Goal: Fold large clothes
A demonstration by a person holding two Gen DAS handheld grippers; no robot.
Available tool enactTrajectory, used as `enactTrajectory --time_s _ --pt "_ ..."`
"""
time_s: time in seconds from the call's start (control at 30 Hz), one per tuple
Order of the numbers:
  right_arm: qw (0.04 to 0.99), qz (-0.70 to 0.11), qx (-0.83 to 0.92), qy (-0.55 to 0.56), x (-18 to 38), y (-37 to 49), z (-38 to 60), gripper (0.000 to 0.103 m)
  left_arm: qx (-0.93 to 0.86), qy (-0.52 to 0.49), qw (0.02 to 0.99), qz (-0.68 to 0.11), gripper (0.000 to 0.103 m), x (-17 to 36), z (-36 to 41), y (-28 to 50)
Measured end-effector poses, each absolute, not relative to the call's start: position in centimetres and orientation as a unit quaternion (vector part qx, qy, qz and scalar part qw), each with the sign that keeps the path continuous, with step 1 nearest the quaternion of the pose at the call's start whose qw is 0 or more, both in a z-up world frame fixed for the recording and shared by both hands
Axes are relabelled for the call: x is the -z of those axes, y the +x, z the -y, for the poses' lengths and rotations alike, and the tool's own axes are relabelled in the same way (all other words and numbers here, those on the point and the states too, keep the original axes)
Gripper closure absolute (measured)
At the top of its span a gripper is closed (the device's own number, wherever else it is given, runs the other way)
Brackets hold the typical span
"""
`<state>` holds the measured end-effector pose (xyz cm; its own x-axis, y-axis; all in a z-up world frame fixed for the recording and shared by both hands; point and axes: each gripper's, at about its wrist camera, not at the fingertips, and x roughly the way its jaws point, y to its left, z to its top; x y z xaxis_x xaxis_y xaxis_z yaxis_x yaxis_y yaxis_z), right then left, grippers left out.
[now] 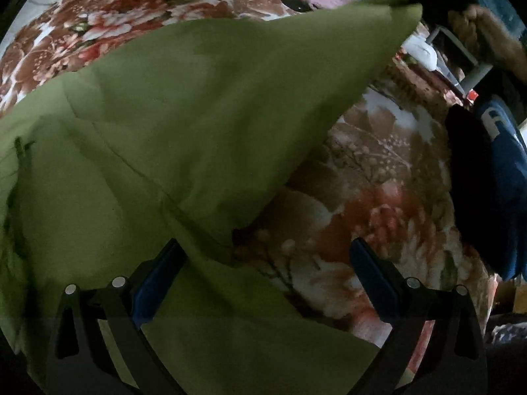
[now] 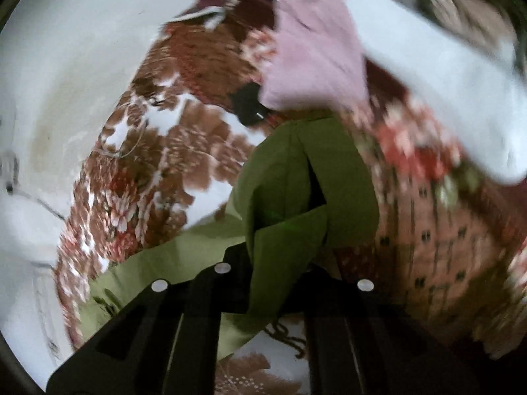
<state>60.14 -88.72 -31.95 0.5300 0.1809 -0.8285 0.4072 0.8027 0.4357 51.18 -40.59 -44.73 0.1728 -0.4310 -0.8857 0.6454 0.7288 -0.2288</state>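
On the floral blanket [image 1: 362, 171] lies our green cloth [image 1: 164, 138], most of it spread flat while one corner is pulled up and away toward the far side. Our right claw [image 2: 280, 263] is clamped on that cloth: in its own view the green fabric bunches between the closed jaws and hangs down from them in folds. Our left claw [image 1: 263, 256] stands wide open just above the near edge of the cloth, one finger over green fabric, the other over bare blanket, pinching nothing.

We judge the main risk to be the one-sided lift. With only the right claw holding, the raised part sags into a slanted sheet, so any fold made now would come out crooked. The bunch in the right jaws looks thick and uneven; a layer could slip out if we tug hard, and the corner would drop.

Our left claw straddles the cloth's edge, so closing where it is might catch a single loose ply, or blanket pile along with it. The right view is blurred, which leaves the exact hold hard to read. Pink clothes [image 2: 313, 42] and a dark blue garment [image 1: 494, 181] lie near; a swung corner could land on them.
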Motion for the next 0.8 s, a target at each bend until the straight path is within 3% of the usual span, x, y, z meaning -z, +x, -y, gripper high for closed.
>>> enactTrajectory --time_s 0.2,0.47,0.8 --pt "0.854 -0.456 0.008 0.252 24.5 61.8 80.6 0.097 0.339 0.173 0.769 -0.513 0.005 46.5 42.2 49.8" --pt "0.862 -0.430 -0.166 0.210 18.0 63.6 57.6 0.097 0.297 0.181 0.801 -0.488 0.004 47.2 43.0 48.6" --pt "0.813 -0.476 -0.313 0.126 19.8 64.1 29.3 0.097 0.270 0.193 0.833 -0.443 0.004 47.6 43.1 47.0"
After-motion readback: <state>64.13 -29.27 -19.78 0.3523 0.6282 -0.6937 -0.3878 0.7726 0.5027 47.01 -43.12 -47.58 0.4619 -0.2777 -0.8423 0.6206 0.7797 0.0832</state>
